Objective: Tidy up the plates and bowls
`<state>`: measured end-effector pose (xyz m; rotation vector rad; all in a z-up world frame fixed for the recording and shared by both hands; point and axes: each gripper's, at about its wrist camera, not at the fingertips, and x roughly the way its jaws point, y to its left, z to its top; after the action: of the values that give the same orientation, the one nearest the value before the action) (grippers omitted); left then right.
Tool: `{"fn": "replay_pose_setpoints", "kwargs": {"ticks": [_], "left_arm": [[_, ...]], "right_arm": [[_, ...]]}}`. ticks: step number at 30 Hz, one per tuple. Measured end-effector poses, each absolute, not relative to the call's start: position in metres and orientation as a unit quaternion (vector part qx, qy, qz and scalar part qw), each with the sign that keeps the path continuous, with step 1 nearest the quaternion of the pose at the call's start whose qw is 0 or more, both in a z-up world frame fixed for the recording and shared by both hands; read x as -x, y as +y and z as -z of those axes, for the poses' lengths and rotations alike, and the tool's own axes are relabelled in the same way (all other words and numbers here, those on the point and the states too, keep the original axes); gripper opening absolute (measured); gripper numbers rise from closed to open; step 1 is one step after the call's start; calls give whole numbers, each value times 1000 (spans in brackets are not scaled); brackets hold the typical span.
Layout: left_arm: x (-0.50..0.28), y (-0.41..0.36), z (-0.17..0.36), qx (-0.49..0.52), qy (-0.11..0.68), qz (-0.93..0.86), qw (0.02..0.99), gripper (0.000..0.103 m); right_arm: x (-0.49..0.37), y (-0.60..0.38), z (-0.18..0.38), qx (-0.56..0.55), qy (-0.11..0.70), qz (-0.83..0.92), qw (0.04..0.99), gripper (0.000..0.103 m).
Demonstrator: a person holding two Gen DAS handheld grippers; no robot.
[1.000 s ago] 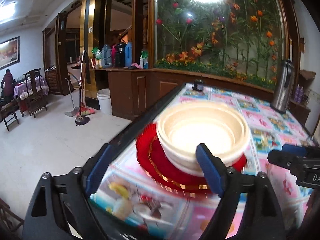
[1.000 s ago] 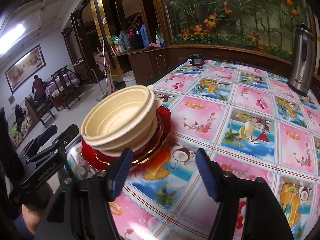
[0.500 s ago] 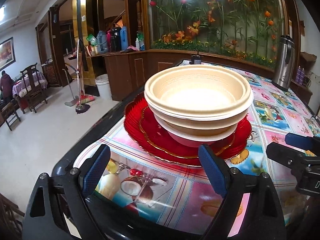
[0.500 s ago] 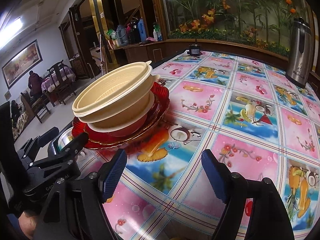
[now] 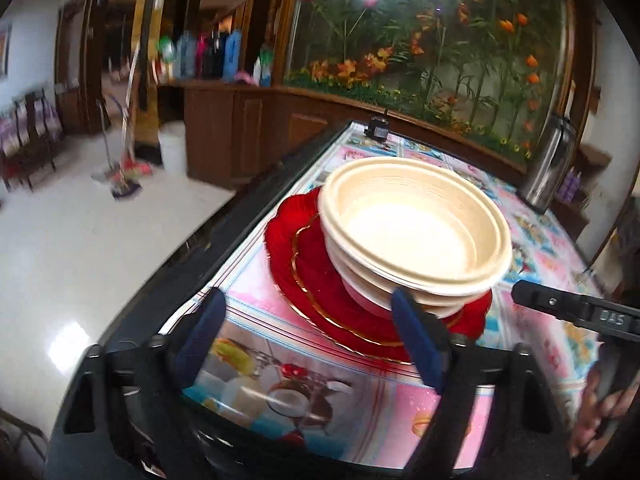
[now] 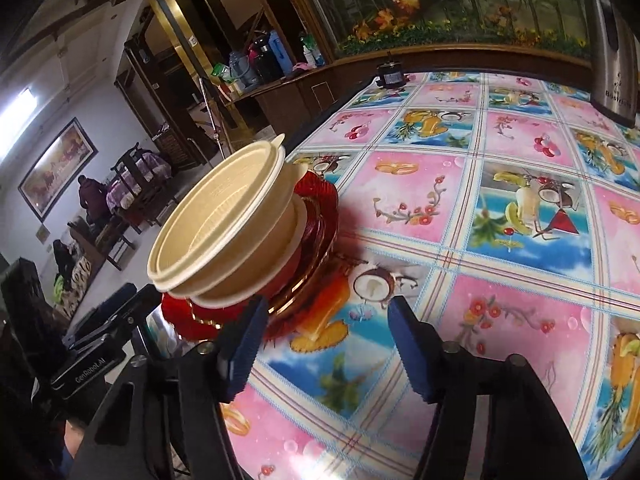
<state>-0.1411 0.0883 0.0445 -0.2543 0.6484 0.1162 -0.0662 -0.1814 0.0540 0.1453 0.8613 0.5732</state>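
A stack of cream bowls (image 5: pixel 416 236) sits on red plates with gold trim (image 5: pixel 304 276) near the table's left corner. The same bowls (image 6: pixel 224 232) and red plates (image 6: pixel 316 208) show in the right wrist view. My left gripper (image 5: pixel 308 336) is open and empty, just in front of the stack, its right fingertip level with the plate rim. My right gripper (image 6: pixel 324 344) is open and empty, close to the stack's right side. The right gripper also shows at the right edge of the left wrist view (image 5: pixel 576 312).
The table (image 6: pixel 500 240) has a pink and blue fruit-print cloth. A steel thermos (image 6: pixel 612 48) stands at the far right. A small dark jar (image 6: pixel 390 76) stands at the far edge. The table's dark left edge (image 5: pixel 224 228) drops to a tiled floor.
Both cameras have tilted and risen, so I see the stack more from above. Both grippers stay open and empty beside the stack, which has not moved.
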Motion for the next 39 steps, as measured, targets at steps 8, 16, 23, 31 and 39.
{"fn": "replay_pose_setpoints", "kwargs": {"ticks": [8, 16, 23, 31, 39], "left_arm": [[106, 120, -19, 202, 390, 9, 898, 46], [81, 123, -19, 185, 403, 3, 896, 22], [72, 118, -13, 167, 414, 11, 894, 20], [72, 112, -18, 157, 416, 10, 896, 20], [65, 80, -30, 140, 417, 28, 898, 20]], "right_arm": [[30, -167, -36, -103, 457, -278, 839, 37], [17, -153, -29, -99, 468, -278, 833, 23], [12, -140, -24, -91, 476, -279, 829, 19], [16, -143, -27, -84, 464, -276, 837, 18], [22, -178, -41, -102, 441, -265, 851, 18]]}}
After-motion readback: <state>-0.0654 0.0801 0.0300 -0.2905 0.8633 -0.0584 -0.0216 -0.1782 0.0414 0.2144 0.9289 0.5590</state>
